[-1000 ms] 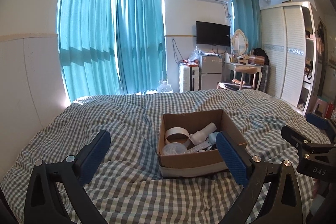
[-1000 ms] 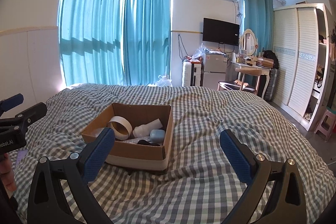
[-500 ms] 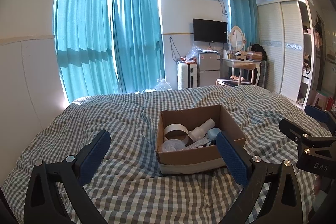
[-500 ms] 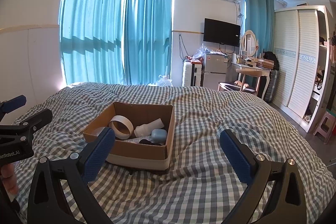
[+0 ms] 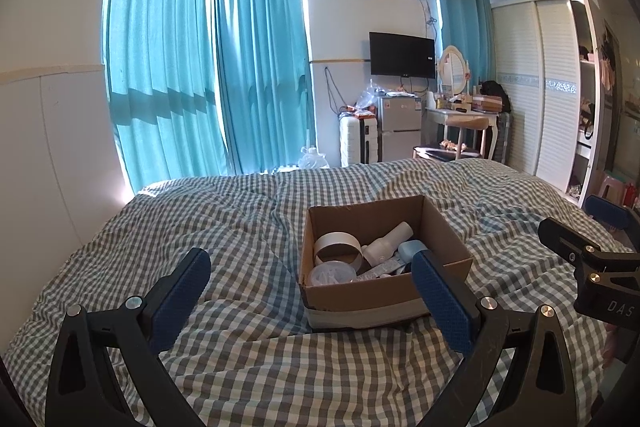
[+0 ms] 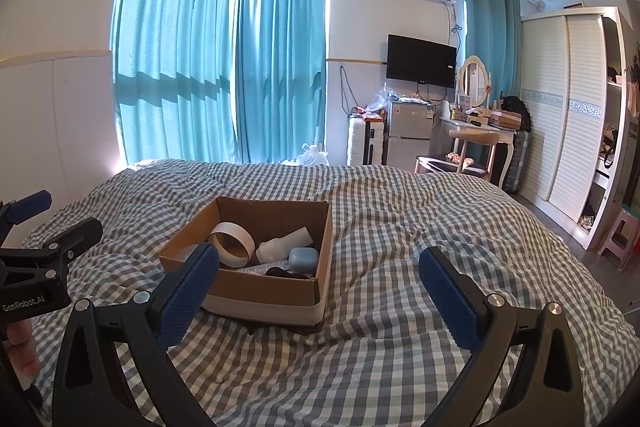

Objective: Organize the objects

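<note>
Both grippers are hovering over the bed (image 5: 240, 211), fingers spread wide and holding nothing: the left gripper (image 5: 308, 291) is facing the box (image 5: 360, 297) just ahead, the right gripper (image 6: 318, 289) is looking at it from the other side. Inside the box are lying a tape roll (image 5: 338, 247), a white bottle (image 5: 386, 245), a blue case (image 6: 303, 258) and a clear lid (image 5: 331, 273). No loose items are showing on the blanket. This fits either a box waiting to be unpacked or one already filled, so no particular move is called for.
</note>
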Demonstrator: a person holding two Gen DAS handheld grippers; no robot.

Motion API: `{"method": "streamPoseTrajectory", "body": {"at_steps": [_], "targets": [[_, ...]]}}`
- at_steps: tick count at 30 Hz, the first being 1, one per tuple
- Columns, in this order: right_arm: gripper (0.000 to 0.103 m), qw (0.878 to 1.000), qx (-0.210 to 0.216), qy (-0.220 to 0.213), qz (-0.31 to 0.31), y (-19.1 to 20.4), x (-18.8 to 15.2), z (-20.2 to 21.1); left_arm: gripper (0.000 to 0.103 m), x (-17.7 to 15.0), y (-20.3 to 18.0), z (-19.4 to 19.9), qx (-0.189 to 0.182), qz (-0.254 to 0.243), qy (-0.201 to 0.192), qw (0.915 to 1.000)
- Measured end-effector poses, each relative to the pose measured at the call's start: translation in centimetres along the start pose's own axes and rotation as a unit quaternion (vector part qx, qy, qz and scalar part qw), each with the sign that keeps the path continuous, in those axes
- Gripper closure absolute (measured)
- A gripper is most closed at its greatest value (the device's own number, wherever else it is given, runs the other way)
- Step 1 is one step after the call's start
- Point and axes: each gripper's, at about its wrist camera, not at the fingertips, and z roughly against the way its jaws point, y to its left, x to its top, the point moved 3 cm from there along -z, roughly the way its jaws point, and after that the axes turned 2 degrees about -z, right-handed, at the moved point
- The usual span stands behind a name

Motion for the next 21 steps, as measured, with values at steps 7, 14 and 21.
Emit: {"method": "streamPoseTrajectory", "body": {"at_steps": [7, 14, 21], "targets": [[0.002, 1.0, -0.002, -0.001, -0.001, 0.0, 0.13, -0.08, 0.0, -0.1, 0.23, -0.22, -0.001, 0.003, 0.005, 1.0], [0.002, 1.0, -0.002, 0.0, 0.001, 0.04, 0.14, -0.09, 0.0, -0.25, 0.21, -0.23, -0.001, 0.001, 0.006, 1.0], [0.002, 1.0, -0.003, 0.003, 0.004, 0.17, -0.04, -0.23, 0.0, -0.41, 0.27, -0.21, 0.002, 0.003, 0.009, 1.0]]}}
